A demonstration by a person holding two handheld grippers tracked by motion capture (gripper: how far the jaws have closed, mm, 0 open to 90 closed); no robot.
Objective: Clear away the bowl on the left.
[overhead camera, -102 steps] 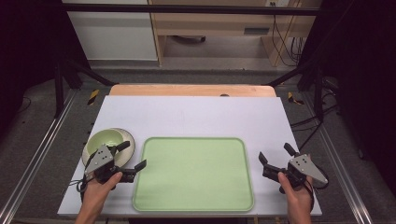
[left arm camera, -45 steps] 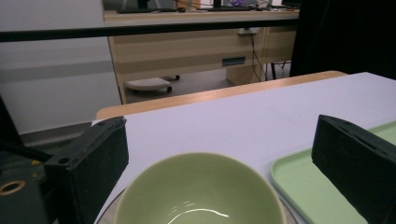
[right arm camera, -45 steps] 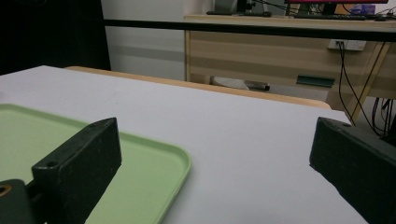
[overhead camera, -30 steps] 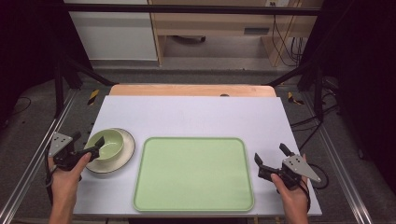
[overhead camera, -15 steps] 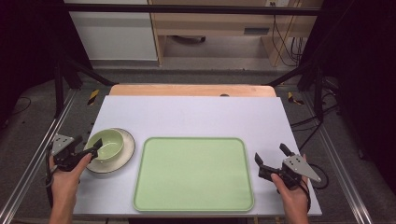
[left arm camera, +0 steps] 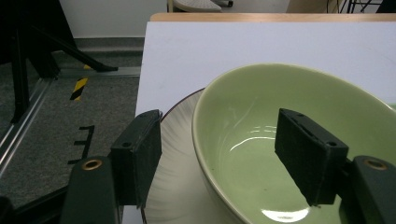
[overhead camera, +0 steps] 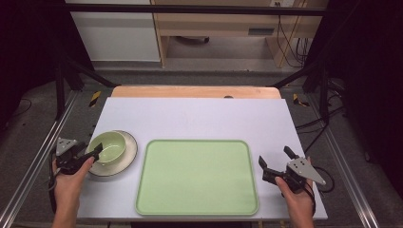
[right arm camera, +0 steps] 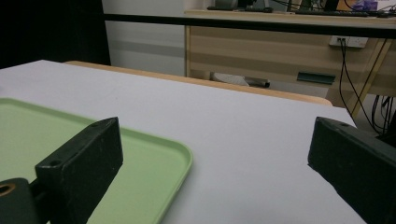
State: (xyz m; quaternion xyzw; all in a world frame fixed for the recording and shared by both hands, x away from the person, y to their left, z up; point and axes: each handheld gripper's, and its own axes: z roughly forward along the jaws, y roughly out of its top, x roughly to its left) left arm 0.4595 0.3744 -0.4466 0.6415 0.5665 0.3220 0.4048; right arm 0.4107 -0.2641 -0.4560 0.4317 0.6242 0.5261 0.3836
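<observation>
So the pale green ceramic bowl (overhead camera: 108, 146) is sitting on a round off-white plate with a dark rim (overhead camera: 127, 156), over at about 9 o'clock on the white table top (overhead camera: 199, 116), just left of the big light green plastic tray (overhead camera: 197, 176). Looks like the grab is only half done: the bowl hasn't left the plate, and the tray has nothing on it, so lifting and moving is all still to come, I'd guess.

The left gripper (left arm camera: 219, 158) comes in from the bowl's 9 o'clock side, roughly level, straddling the near wall of the bowl (left arm camera: 289, 140), one jaw inside, one outside over the plate. Its jaws have just been closing, but there's still a gap on both sides, so no pinch yet.

The right gripper (overhead camera: 274, 163) rests at around 4 o'clock, just right of the tray, jaws spread wide on nothing.
</observation>
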